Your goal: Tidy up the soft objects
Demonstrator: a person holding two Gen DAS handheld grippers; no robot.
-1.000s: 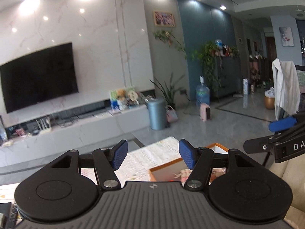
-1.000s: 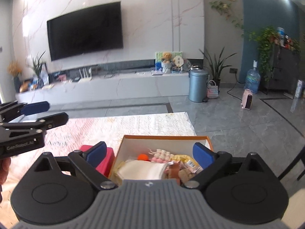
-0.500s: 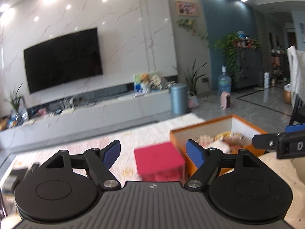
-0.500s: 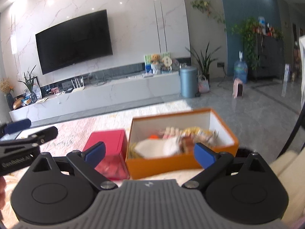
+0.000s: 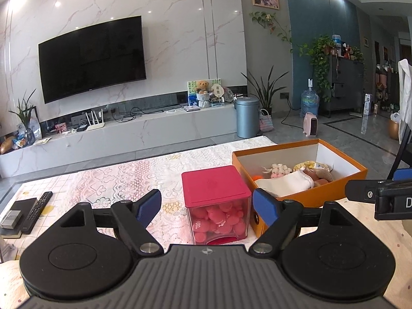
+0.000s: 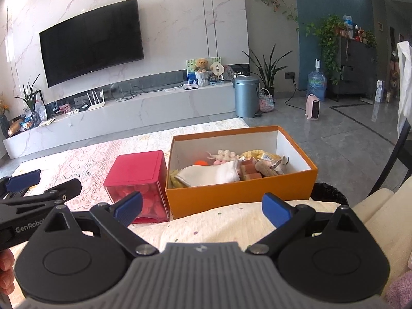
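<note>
On the lace-patterned tablecloth [image 5: 123, 177], a black remote [image 5: 37, 211] lay at the far left beside flat dark boxes cut off by the frame edge. The left gripper [image 5: 207, 204] hung with its blue-padded fingers spread apart, empty, a clear-walled cube [image 5: 217, 203] with a matte red lid framed between them; rounded red pieces filled it, though what they were could not be made out. Just right of the cube sat a stiff orange cardboard box [image 6: 242, 193], white inside and open-topped. It held the soft things: a folded white cloth [image 6: 211, 173], a pink knitted toy [image 6: 224, 155], a brown plush lump [image 6: 266, 168] and crinkled wrappers, partly buried under one another. The right gripper [image 6: 202, 209] was likewise wide open and empty, above a cream speckled fabric [image 6: 231, 226].
</note>
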